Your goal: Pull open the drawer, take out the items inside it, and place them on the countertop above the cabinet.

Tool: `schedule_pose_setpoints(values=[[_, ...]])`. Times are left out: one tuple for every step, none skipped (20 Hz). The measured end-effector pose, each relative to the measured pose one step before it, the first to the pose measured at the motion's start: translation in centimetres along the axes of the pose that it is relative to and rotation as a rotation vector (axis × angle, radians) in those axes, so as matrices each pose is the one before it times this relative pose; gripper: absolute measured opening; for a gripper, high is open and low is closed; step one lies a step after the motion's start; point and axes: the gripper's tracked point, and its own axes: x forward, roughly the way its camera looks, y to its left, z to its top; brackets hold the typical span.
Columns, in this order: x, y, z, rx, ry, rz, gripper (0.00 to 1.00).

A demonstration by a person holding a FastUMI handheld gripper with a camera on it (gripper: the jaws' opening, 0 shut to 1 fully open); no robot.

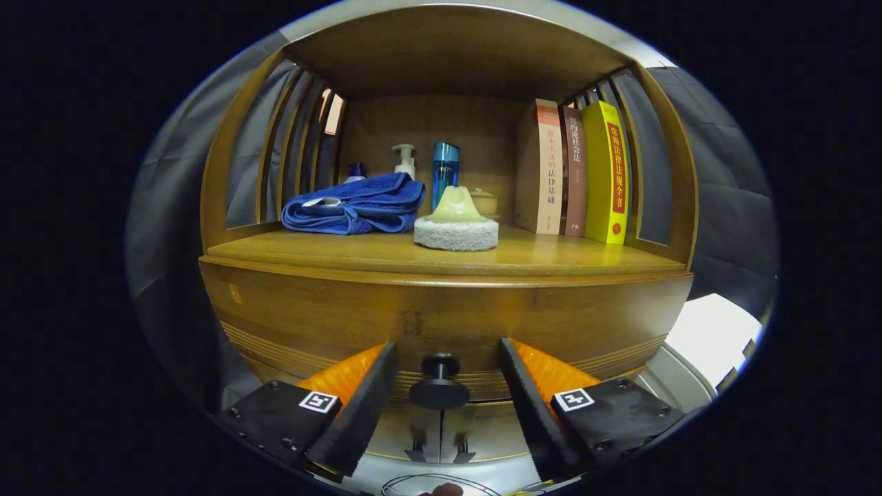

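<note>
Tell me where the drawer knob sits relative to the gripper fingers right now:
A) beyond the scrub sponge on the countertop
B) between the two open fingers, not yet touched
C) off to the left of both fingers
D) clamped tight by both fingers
B: the gripper is open, and the drawer knob stands in the gap between its fingers, with clear space on both sides of it.
</note>
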Motion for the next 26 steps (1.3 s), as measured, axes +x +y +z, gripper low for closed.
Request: schedule_pose_setpoints(values=[[-0.134,0.31,-0.601,-0.01505,0.01794,0.00628,0.98],[-0.337,-0.095,-0.439,-0.02669,0.0169,-0.00397,0.99],[-0.568,0.21,-0.129,-0.02277,0.00649,-0.00082,0.99],[-0.672,0.391,0.207,-0.01412,-0.00287,0.00169,0.99],[-0.756,0.264,0.587,-0.00735,-0.01144,0.00155,0.99],[-0.917,0.15,0.812,-0.00635,-0.0194,-0.00226,0.99],[-0.846,-0.059,0.9,-0.00445,-0.01997,-0.01113,0.99],[-1.02,-0.07,1.163,-0.00136,-0.017,-0.01288,0.98],[-1.032,-0.013,0.826,-0.00215,-0.01221,-0.00835,0.98],[-0.938,-0.015,0.892,-0.00554,-0.01498,-0.00442,0.98],[-0.981,-0.031,1.015,-0.00459,-0.01568,-0.00357,0.98],[-0.826,0.078,1.203,-0.0035,-0.02392,-0.00018,0.99],[-0.741,0.043,1.214,-0.0027,-0.02382,0.00153,0.98],[-0.75,-0.075,0.956,-0.00094,-0.01684,-0.00057,0.98],[-0.724,-0.143,0.912,0.00055,-0.00905,-0.00289,0.98],[-0.505,-0.236,0.835,-0.00367,-0.0109,-0.00538,0.98],[-0.591,-0.306,0.939,-0.00714,-0.01352,-0.00708,0.98],[-0.478,-0.134,0.912,-0.00408,-0.01373,-0.00376,0.98],[-0.421,0.034,0.863,-0.00283,-0.01352,0.00196,0.98],[-0.33,-0.005,0.881,-0.0031,-0.01315,0.00119,0.98],[-0.301,0.013,0.734,-0.00337,-0.00948,0.00234,0.98],[-0.395,0.113,0.796,-0.00346,-0.01081,0.003,0.98],[-0.372,0.063,0.879,-0.00417,-0.01637,0.00148,0.98],[-0.215,-0.085,0.746,-0.0019,-0.01451,-0.00071,0.98],[-0.118,-0.09,0.49,0.00048,-0.00795,-0.00356,0.98],[-0.251,-0.132,0.051,0.00286,0.00002,-0.00378,0.98]])
